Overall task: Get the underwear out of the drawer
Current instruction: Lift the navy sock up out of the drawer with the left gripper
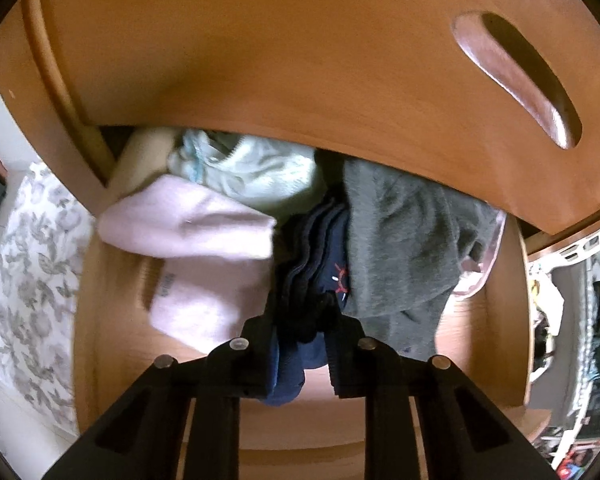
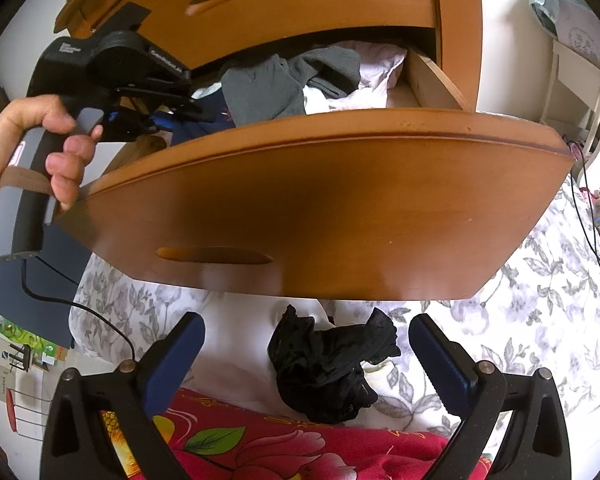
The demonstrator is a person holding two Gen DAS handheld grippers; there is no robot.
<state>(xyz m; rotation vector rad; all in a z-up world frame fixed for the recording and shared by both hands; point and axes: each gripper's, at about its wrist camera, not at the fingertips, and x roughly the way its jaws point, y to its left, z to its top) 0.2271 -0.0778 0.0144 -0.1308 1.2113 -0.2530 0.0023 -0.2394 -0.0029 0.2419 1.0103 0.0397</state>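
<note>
Left wrist view looks steeply down into an open wooden drawer point(image 1: 112, 320), beneath the front of the closed drawer above. The left gripper point(image 1: 306, 334) has its two black fingers drawn close together and clamped on a fold of navy underwear point(image 1: 324, 276) with a small red mark on it. This piece lies in the middle of the drawer, between a pale pink garment point(image 1: 204, 264) towards the left side and a grey garment point(image 1: 400, 240) towards the right side. A mint green garment point(image 1: 256, 176) sits at the back of the drawer.

Right wrist view shows the drawer front point(image 2: 340, 208) from outside, with a hand point(image 2: 40, 148) holding the left gripper's handle over the drawer's left corner. The right gripper point(image 2: 306, 354) hovers with its blue-padded fingers wide apart and holding nothing. Below it a crumpled black underwear piece point(image 2: 328, 364) lies on a floral bedspread point(image 2: 520, 300), already outside the drawer, beside a red flowered blanket point(image 2: 240, 448).

Risks, as a judgement: the grip takes only a bunched edge, so the fabric could slip free when lifted. The grey garment overlaps the navy piece and could be dragged out with it. A straight upward pull could snag cloth on the drawer above.
</note>
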